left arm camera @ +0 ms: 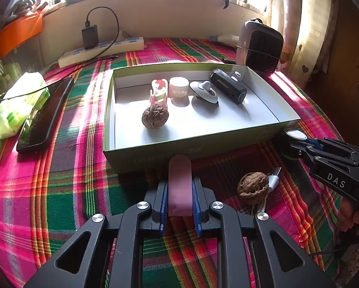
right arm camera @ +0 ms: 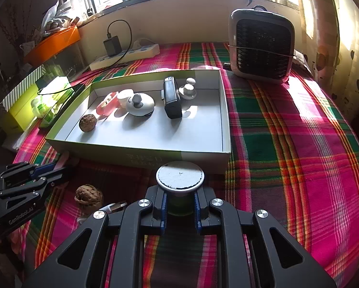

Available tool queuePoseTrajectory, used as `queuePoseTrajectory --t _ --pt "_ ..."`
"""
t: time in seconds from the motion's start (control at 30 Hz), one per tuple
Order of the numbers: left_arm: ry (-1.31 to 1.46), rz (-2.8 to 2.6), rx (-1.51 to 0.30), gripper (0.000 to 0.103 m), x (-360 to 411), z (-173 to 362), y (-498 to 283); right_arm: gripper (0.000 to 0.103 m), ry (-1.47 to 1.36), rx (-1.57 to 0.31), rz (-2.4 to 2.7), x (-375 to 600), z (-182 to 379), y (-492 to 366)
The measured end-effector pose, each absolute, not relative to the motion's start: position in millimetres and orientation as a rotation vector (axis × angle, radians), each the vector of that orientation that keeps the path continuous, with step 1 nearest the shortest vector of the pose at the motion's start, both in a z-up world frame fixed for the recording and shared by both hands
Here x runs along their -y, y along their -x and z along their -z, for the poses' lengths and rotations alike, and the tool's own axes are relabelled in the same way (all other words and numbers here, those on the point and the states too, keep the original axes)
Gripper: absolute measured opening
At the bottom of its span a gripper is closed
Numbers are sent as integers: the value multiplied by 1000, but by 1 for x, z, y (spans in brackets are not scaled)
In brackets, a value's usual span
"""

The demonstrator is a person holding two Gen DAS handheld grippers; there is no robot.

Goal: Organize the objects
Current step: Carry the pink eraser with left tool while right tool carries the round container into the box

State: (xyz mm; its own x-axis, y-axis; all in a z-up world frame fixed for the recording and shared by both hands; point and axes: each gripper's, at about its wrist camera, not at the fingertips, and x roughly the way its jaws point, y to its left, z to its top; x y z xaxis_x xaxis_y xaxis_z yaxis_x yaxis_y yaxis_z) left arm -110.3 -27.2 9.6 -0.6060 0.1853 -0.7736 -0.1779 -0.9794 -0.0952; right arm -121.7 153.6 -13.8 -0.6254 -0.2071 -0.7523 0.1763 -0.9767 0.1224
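**Two items in hand, six already boxed, one walnut left on the cloth**

Two grippers, each loaded, are shown just short of the open box. The left gripper (left arm camera: pixel 180 198) is clamped on a pink rounded bar (left arm camera: pixel 179 182), its fingers (left arm camera: pixel 162 200) pressed against the bar's long sides; the bar's tip reaches almost to the near wall of the cardboard box (left arm camera: pixel 155 154). The right gripper (right arm camera: pixel 179 200) is closed around a small green jar with a white lid (right arm camera: pixel 180 177), held upright just before the same wall of the box (right arm camera: pixel 141 154).

Inside the box lie a walnut (left arm camera: pixel 155 116), a red-and-white figure (left arm camera: pixel 159 91), a pale cup (left arm camera: pixel 178 87), a white knobbed lid (left arm camera: pixel 203 92), a black rectangular device (left arm camera: pixel 228 86) and, in the right wrist view, a small white knobbed piece (right arm camera: pixel 188 88).

Outside it, a second walnut (left arm camera: pixel 252 187) rests on the plaid cloth (left arm camera: pixel 71 192) beside a white USB plug (left arm camera: pixel 274 177), between the two grippers.

Judged from this layout, the sorting is well advanced: both held items have yet to be lifted over the wall and released, and the loose walnut, perhaps the plug too, remains to be collected.
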Motion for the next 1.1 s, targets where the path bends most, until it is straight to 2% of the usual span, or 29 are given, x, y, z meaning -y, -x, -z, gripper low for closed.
queuePoseTrajectory --t 1.1 --pt "1210 -2646 78 16 30 -30 101 18 -1138 49 2621 -145 -1 109"
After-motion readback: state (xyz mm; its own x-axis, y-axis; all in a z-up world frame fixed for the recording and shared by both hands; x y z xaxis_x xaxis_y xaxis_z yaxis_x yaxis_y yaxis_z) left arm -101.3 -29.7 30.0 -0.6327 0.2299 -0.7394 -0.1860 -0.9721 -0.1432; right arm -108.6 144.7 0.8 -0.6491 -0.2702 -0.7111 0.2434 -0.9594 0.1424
